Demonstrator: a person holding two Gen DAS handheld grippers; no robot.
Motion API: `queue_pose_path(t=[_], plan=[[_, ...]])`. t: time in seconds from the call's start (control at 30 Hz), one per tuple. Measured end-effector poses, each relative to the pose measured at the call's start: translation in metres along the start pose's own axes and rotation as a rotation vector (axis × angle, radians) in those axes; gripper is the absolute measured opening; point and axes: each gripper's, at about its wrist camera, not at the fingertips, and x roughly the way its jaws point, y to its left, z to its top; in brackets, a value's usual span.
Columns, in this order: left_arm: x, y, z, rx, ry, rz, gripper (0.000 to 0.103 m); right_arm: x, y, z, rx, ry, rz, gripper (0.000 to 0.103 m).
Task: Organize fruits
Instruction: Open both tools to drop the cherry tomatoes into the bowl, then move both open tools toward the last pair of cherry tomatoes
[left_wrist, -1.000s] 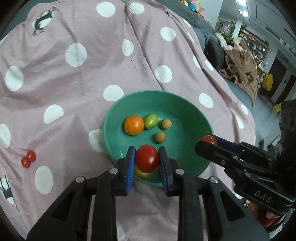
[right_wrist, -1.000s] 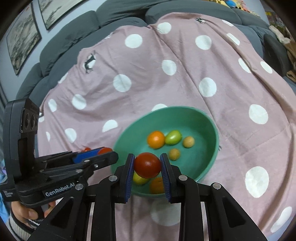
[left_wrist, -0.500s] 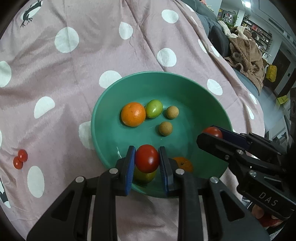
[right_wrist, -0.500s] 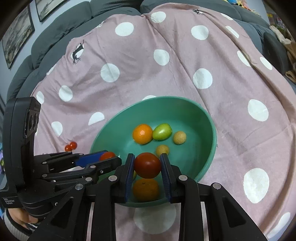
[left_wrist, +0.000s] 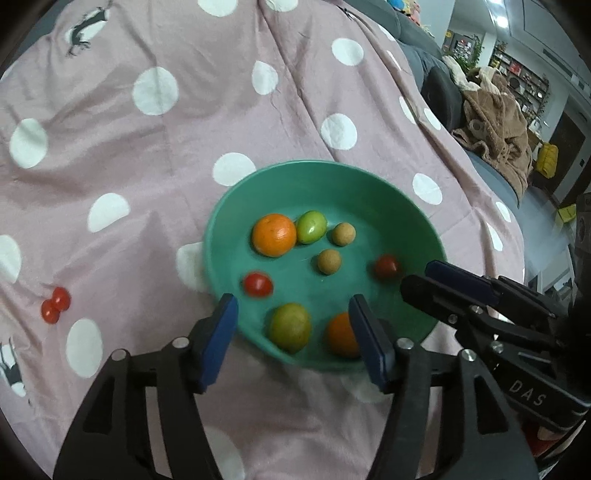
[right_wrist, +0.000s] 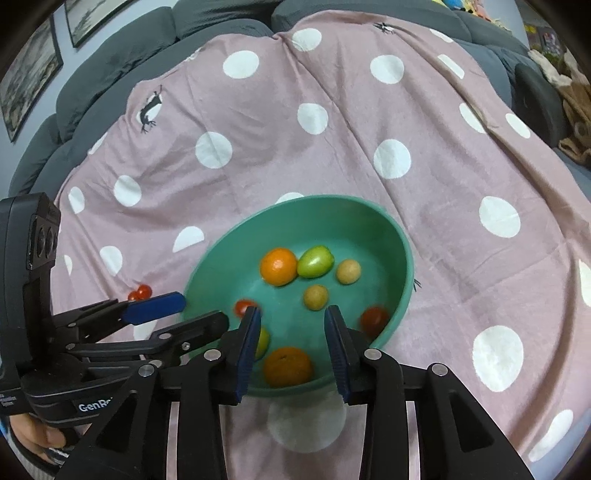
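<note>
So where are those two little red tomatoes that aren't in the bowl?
The two small red tomatoes lie touching each other on the pink spotted cloth, left of the green bowl; in the right wrist view they peek out behind the left gripper.

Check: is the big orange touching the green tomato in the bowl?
Touching. In the right wrist view the big orange and green tomato press together with no teal bowl showing between them.

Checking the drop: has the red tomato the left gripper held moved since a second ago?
Yes. It left the fingers and now lies in the green bowl, near its left wall, below the orange: tomato.
</note>
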Motion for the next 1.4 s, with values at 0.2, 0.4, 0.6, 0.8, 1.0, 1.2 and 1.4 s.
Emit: queue_pose_path(t=[0.2, 0.4, 0.6, 0.8, 1.0, 1.2, 1.4], plan=[[-0.031, 0.012, -0.022, -0.05, -0.03, 0.023, 0.07, -0.017, 0.014, -0.004, -0.024, -0.013, 0.006, 0.038], [-0.058, 0.045, -0.056, -0.134, -0.034, 0.073, 0.072, -0.031, 0.036, -0.01, -0.072, -0.017, 0.022, 0.038], [-0.077, 0.087, -0.091, -0.224, -0.016, 0.135, 0.073, -0.03, 0.068, -0.014, -0.132, 0.0, 0.049, 0.039], [-0.095, 0.124, -0.125, -0.335, -0.013, 0.172, 0.078, -0.016, 0.103, -0.023, -0.179, 0.047, 0.096, 0.039], [-0.112, 0.144, -0.148, -0.405, -0.024, 0.21, 0.082, 0.001, 0.131, -0.032, -0.222, 0.11, 0.124, 0.049], [-0.12, 0.154, -0.163, -0.442, -0.026, 0.197, 0.086, 0.012, 0.148, -0.041, -0.258, 0.16, 0.134, 0.049], [-0.122, 0.159, -0.167, -0.455, -0.042, 0.166, 0.092, 0.014, 0.16, -0.046, -0.288, 0.194, 0.112, 0.049]])
